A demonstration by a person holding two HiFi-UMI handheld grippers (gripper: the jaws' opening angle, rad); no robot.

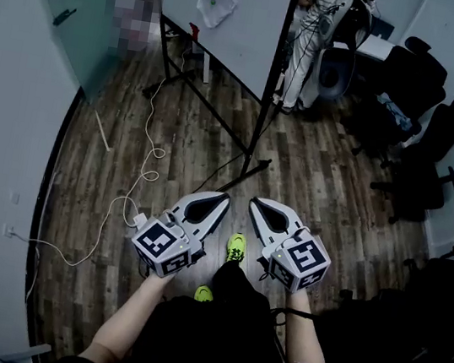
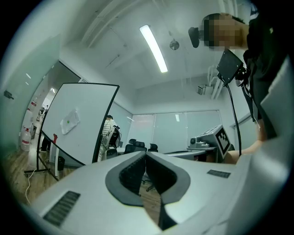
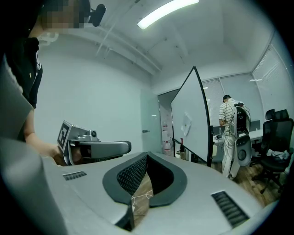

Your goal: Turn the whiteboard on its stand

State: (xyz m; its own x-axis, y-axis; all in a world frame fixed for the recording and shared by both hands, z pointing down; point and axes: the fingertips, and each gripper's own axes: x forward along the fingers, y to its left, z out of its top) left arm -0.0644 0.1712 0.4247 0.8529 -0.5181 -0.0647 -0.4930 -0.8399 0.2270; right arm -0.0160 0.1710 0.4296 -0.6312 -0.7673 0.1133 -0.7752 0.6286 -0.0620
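The whiteboard (image 1: 236, 15) stands upright on its black stand (image 1: 249, 150) ahead of me, with a white sheet (image 1: 215, 1) stuck to its face. It also shows in the left gripper view as a whiteboard (image 2: 76, 124) at the left, and edge-on as a whiteboard (image 3: 193, 117) in the right gripper view. My left gripper (image 1: 226, 198) and right gripper (image 1: 253, 201) are held side by side low in the head view, well short of the stand. Both are shut with nothing between the jaws, tips meeting.
A person in a striped shirt (image 1: 310, 36) stands behind the board beside a white machine (image 1: 343, 41). Black office chairs (image 1: 423, 130) line the right side. A white cable (image 1: 136, 188) runs across the wood floor at the left. A glass door (image 1: 63, 5) is at the far left.
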